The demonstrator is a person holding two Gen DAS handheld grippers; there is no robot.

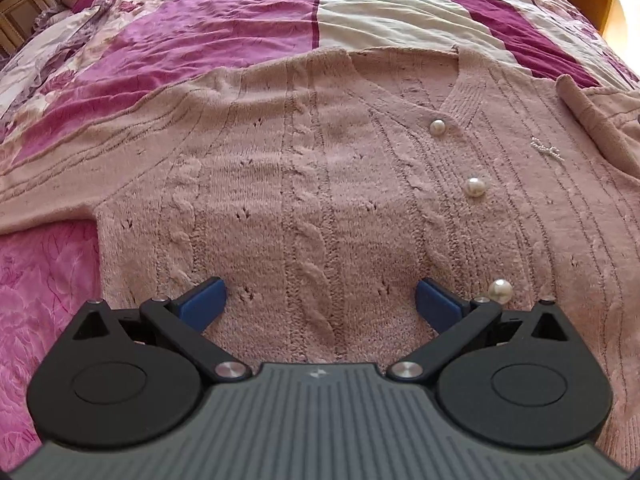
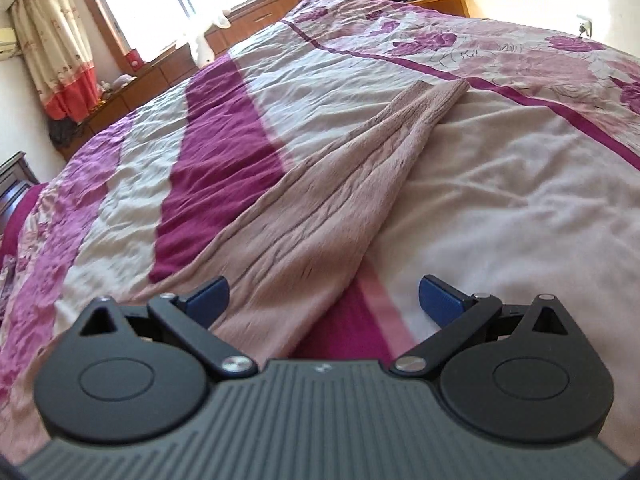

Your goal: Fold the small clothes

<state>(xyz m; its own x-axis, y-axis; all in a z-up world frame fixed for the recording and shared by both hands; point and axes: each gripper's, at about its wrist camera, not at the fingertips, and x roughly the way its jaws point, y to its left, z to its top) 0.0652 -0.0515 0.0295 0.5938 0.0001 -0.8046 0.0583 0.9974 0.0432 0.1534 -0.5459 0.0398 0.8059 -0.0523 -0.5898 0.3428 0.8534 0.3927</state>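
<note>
We are seeing no readable words, numbers or brand names anywhere, only a small pale emblem, too tiny to make out, sitting on the grey body of the left gripper and of the right gripper.

Fuzzy cable-knit cardigan, glossy pearl buttons

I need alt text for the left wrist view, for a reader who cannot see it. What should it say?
A pink knitted cardigan with pearl buttons lies flat on a bedspread with pink and cream stripes. The left gripper is above the cardigan's lower part, its blue fingers wide open and holding nothing.
</note>
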